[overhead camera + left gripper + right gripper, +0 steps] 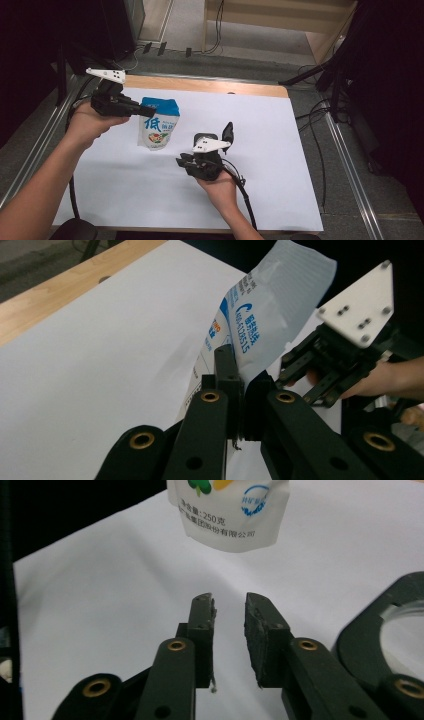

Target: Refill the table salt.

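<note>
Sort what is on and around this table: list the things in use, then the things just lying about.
In use:
- white and blue pouch, clamped at its top edge by the left gripper
- right gripper, jaws apart with nothing between them

Lying about:
- black ring-shaped object
- white sheet covering the table
- floor cables

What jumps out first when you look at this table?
A white and blue pouch hangs over the white sheet left of centre, pinched at its top edge by the left gripper. The right gripper sits near the middle, jaws slightly apart with nothing between them, pointing away from the person.
</note>
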{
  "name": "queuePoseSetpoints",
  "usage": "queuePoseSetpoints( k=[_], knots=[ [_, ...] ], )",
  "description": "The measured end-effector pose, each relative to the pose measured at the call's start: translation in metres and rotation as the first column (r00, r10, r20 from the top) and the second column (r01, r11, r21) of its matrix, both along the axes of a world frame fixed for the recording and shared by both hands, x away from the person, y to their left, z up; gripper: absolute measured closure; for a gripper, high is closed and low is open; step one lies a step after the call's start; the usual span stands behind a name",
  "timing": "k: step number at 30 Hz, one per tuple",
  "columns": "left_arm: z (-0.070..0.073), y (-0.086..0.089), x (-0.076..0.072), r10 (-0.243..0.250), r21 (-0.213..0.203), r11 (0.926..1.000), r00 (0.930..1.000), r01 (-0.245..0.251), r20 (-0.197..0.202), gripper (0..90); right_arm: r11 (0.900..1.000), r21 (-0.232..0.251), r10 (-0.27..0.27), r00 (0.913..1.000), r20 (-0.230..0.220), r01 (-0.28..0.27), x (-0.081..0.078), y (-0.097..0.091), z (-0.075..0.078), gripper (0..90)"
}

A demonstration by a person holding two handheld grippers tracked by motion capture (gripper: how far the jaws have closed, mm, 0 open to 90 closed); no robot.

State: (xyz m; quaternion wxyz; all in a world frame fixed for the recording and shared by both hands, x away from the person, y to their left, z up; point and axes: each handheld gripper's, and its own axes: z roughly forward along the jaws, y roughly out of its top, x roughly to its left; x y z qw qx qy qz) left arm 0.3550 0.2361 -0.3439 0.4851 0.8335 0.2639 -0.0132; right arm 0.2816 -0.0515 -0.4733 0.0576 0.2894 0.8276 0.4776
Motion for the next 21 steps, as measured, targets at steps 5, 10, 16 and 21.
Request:
queuePoseSetpoints(
  k=[5, 10, 16, 21],
  knots=[
    [0.004, 0.000, -0.004, -0.010, 0.008, 0.9999, 0.9999, 0.010, 0.009, 90.0, 0.9997, -0.015, -0.021, 0.9998, 0.004, 0.021, 0.004, 0.014, -0.009, 68.1],
    [0.008, 0.000, -0.006, -0.013, 0.009, 0.9999, 0.9999, 0.013, 0.002, 90.0, 0.9987, -0.027, -0.043, 0.9991, 0.003, 0.043, 0.007, 0.027, -0.015, 62.6],
    [0.013, -0.002, -0.012, -0.026, 0.004, 0.9997, 0.9997, 0.026, 0.003, 90.0, 0.9948, -0.038, -0.093, 0.9954, 0.024, 0.094, 0.009, 0.044, -0.017, 53.3],
    [0.017, -0.002, -0.017, -0.031, 0.002, 0.9995, 0.9995, 0.031, 0.009, 90.0, 0.9949, -0.017, -0.099, 0.9950, 0.014, 0.100, 0.010, 0.055, -0.019, 48.2]
  ],
)
